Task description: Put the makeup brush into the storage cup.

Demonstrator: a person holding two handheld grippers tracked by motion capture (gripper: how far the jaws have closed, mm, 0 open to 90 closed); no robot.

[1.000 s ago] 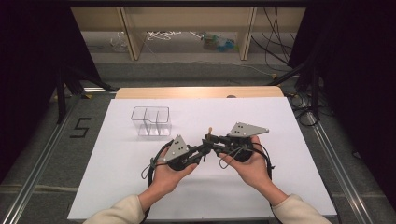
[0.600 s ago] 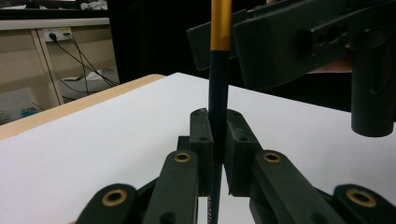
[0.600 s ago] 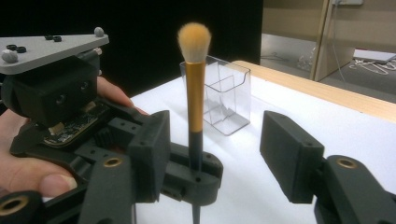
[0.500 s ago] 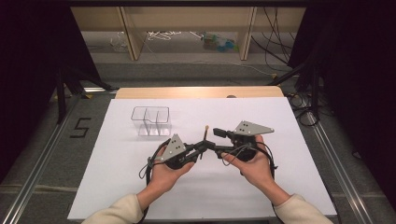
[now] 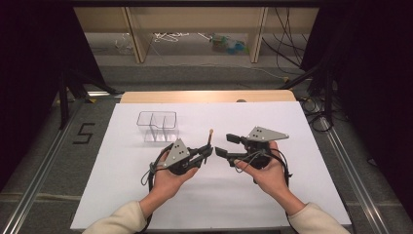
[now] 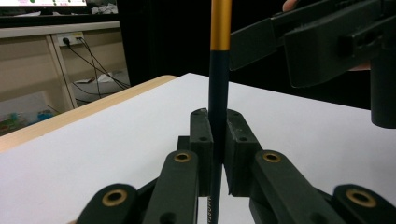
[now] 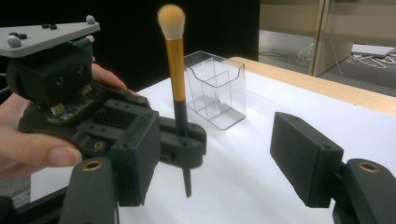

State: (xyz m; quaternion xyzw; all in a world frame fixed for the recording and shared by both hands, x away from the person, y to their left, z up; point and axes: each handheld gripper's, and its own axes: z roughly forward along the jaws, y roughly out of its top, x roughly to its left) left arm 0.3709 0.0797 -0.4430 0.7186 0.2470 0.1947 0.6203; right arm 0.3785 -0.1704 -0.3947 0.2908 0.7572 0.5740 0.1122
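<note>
On the white counter [image 5: 146, 195], two handheld grippers meet over a makeup brush.

Behind them stands a clear organizer [image 5: 157, 126]. The left gripper [image 5: 207, 155] has its fingers clamped on the upright brush [image 7: 176, 88], bristles up; the right gripper [image 5: 228, 145], just beside it, has just been opening its fingers, nothing between them.

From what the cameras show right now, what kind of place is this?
Probably a lab or workshop bench set up for recording. A white table stands on a metal frame, wooden shelves behind hold loose cables, and a floor marker reads 5.
</note>
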